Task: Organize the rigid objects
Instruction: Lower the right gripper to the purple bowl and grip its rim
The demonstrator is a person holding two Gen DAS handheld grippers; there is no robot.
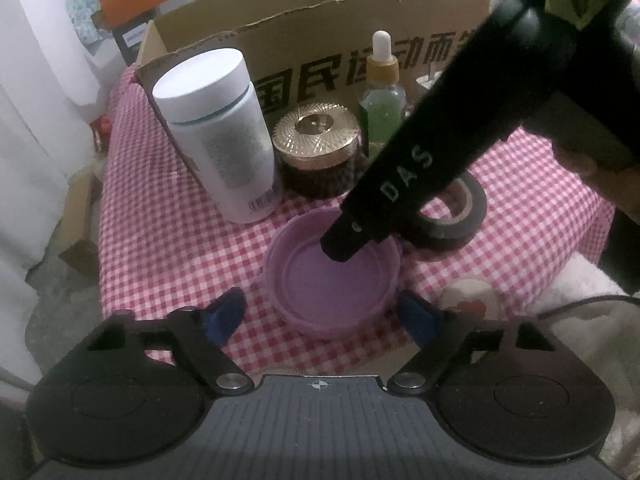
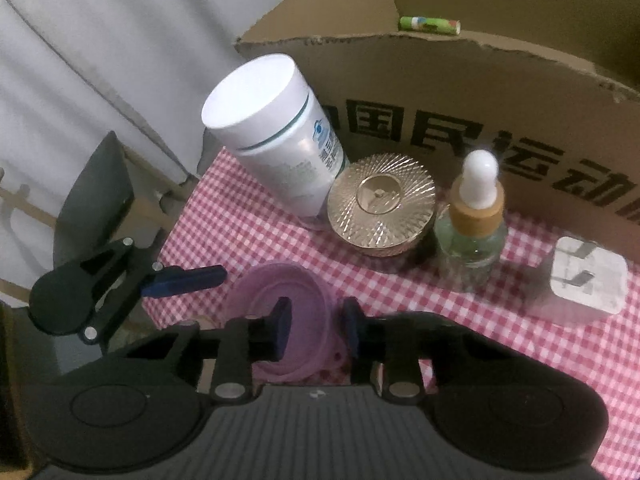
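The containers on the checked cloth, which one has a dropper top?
The small glass bottle with greenish liquid, at the right of the row. The white bottle has a flat white cap; the jar has a ribbed gold lid.

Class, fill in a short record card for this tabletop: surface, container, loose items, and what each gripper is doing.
Surface: pink checked cloth
Container: open cardboard box behind the items
Standing items: white bottle, gold-lidded jar, dropper bottle
Other items: purple lid, open side up; black tape roll; white plug adapter
Left gripper: open, fingers either side of the lid, not touching
Right gripper: fingers straddle the lid's rim; grip unclear
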